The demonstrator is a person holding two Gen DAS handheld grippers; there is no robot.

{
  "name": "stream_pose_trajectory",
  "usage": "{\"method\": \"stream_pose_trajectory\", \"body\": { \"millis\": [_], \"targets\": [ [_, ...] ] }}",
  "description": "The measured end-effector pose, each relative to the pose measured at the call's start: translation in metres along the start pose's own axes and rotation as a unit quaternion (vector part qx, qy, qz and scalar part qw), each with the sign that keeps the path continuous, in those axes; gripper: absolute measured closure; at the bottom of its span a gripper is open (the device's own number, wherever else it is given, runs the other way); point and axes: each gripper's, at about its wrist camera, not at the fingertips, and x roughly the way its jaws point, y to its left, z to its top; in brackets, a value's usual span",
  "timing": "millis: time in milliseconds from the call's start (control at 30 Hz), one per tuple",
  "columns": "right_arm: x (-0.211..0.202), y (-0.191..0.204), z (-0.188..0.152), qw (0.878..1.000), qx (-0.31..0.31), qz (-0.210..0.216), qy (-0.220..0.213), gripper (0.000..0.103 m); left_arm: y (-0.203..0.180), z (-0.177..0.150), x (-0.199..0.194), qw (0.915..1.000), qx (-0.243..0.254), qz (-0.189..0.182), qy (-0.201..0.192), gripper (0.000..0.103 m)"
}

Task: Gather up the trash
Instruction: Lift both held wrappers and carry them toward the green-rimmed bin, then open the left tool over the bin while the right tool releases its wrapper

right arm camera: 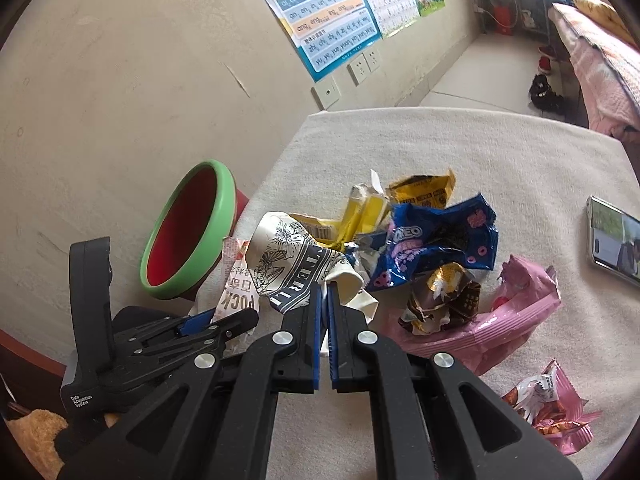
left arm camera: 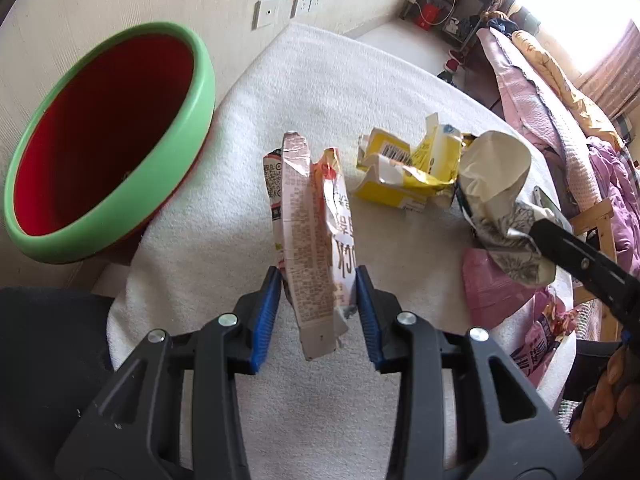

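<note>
A flattened pink and white snack box (left arm camera: 308, 240) stands on edge on the white table cloth (left arm camera: 320, 80). My left gripper (left arm camera: 319, 276) has its blue pads against both sides of the box's near end. A crumpled white paper cup with black print (right arm camera: 288, 264) is pinched in my right gripper (right arm camera: 324, 292), whose fingers are shut on its rim. In the left wrist view that cup (left arm camera: 496, 176) hangs at the right from the right gripper (left arm camera: 536, 228). A red bin with a green rim (left arm camera: 200, 100) stands at the left, beside the table and against the wall.
More trash lies on the cloth: a torn yellow carton (left arm camera: 400, 168), a blue biscuit wrapper (right arm camera: 436, 240), a brown and gold wrapper (right arm camera: 444, 300), a pink bag (right arm camera: 512, 320) and a pink snack packet (right arm camera: 548, 404). A phone (right arm camera: 612, 240) lies at the right edge.
</note>
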Motion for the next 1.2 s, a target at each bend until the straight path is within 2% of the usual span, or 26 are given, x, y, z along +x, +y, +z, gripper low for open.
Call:
{"method": "stream_pose_trajectory", "body": {
  "millis": [300, 633, 1200],
  "targets": [
    [0.004, 0.015, -0.006, 1.0, -0.024, -0.001, 0.008, 0.1, 0.0, 0.007, -0.016, 0.9995, 0.005, 0.0, -0.032, 0.067],
    [-0.009, 0.048, 0.009, 0.998, -0.056, 0.016, -0.007, 0.1, 0.01, 0.02, -0.049, 0.9966, 0.002, 0.005, -0.082, 0.067],
    [0.018, 0.088, 0.022, 0.995, -0.085, 0.055, 0.016, 0.1, 0.048, 0.034, -0.066, 0.9932, -0.029, 0.04, -0.106, 0.067]
  ]
}}
